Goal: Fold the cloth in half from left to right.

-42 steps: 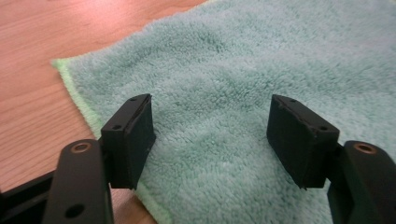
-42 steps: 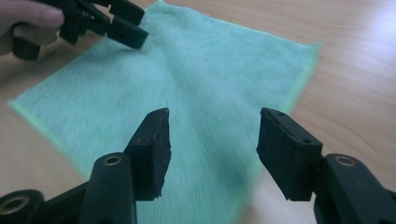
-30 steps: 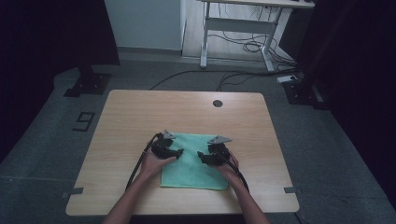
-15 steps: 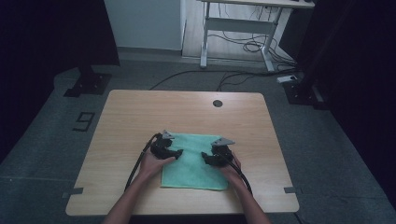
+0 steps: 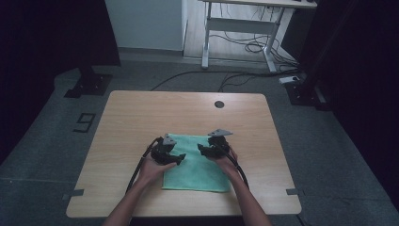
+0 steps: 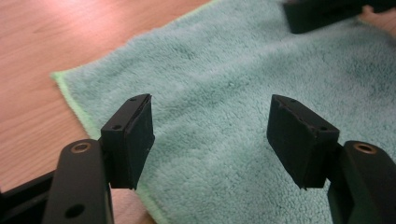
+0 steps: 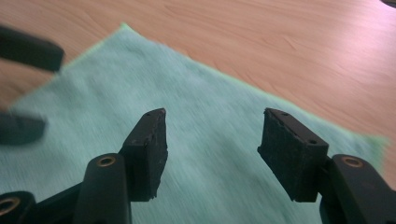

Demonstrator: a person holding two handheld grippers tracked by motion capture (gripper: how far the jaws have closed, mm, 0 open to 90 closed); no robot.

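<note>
a green cloth (image 5: 197,162) lies flat on the near half of the tabletop (image 5: 141,117), between the person's two hands. the left gripper (image 6: 210,135) hovers over the cloth's left part with its fingers (image 6: 133,133) spread and empty; the right gripper (image 7: 212,149) hangs over the right part, also spread and holding nothing. to fold it well, each gripper should likely drop to an edge or corner, pinch one layer only, and both lift together so the cloth stays even.
</note>
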